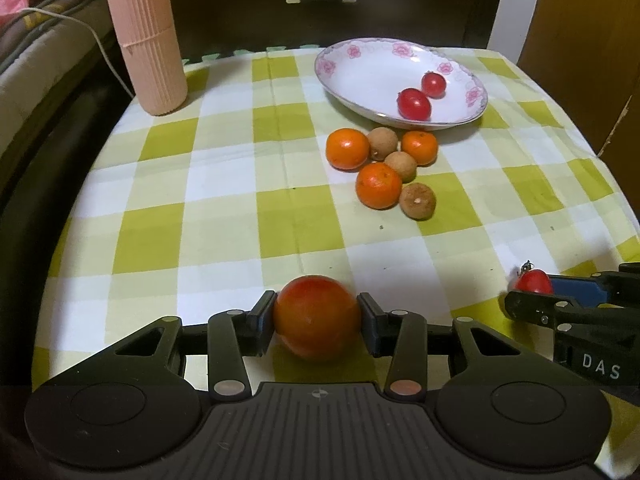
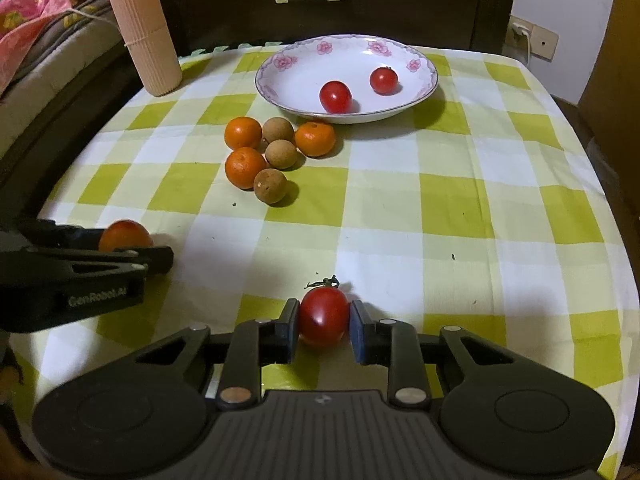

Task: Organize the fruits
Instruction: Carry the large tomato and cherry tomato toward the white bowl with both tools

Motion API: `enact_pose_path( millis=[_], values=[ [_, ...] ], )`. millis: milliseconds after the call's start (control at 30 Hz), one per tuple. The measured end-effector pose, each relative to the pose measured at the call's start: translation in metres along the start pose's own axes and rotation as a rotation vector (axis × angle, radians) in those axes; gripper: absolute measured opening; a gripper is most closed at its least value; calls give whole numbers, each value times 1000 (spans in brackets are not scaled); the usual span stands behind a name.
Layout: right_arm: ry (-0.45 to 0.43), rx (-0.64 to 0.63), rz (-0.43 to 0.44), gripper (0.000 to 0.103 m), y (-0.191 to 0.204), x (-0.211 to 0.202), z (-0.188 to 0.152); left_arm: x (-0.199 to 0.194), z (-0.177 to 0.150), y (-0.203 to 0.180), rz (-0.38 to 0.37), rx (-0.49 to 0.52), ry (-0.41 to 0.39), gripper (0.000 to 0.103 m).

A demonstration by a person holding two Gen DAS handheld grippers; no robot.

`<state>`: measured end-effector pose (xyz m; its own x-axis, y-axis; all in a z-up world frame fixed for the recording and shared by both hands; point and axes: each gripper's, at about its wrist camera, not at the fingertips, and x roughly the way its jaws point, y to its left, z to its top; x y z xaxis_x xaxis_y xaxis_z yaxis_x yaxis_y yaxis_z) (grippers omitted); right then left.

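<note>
The left tongs (image 1: 316, 318) grip an orange (image 1: 317, 316) at the near edge of the bench (image 1: 224, 200), and the right tongs (image 2: 323, 318), marked "DAS" on the side, pinch a stemmed tomato (image 2: 323, 316); the left pair reads "GenRobot.AI". Beyond them a yellow-checked cloth carries a floral plate (image 2: 280, 60) holding two tomatoes, with three oranges and three brown fruits just before it. A pink ribbed bottle (image 1: 146, 36) stands left of the plate, a dark drawer behind.
</note>
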<state>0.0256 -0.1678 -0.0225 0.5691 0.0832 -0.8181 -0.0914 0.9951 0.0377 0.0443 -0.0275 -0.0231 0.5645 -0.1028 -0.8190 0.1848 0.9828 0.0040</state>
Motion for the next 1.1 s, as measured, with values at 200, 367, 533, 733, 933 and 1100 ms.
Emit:
enact_pose_path(
  millis=[200,367,533,733,933,1100],
  values=[
    [-38,52,24,25,-6,-13,2,-6,3,-1,-23,-6,-16,51],
    [-82,80,45,25,-10,-27,4,-11,6,-2,-43,-14,-33,51],
    [-86,83,46,25,-7,-28,5,-14,9,-2,-64,-22,-47,51],
    [-85,73,44,25,-3,-26,7,-15,11,-4,-71,-17,-49,51],
    [-97,73,44,25,-3,-31,8,-30,15,-9,-83,-11,-93,51],
    [-114,77,50,25,-3,-38,13,-38,19,-11,-65,-4,-109,51]
  ],
)
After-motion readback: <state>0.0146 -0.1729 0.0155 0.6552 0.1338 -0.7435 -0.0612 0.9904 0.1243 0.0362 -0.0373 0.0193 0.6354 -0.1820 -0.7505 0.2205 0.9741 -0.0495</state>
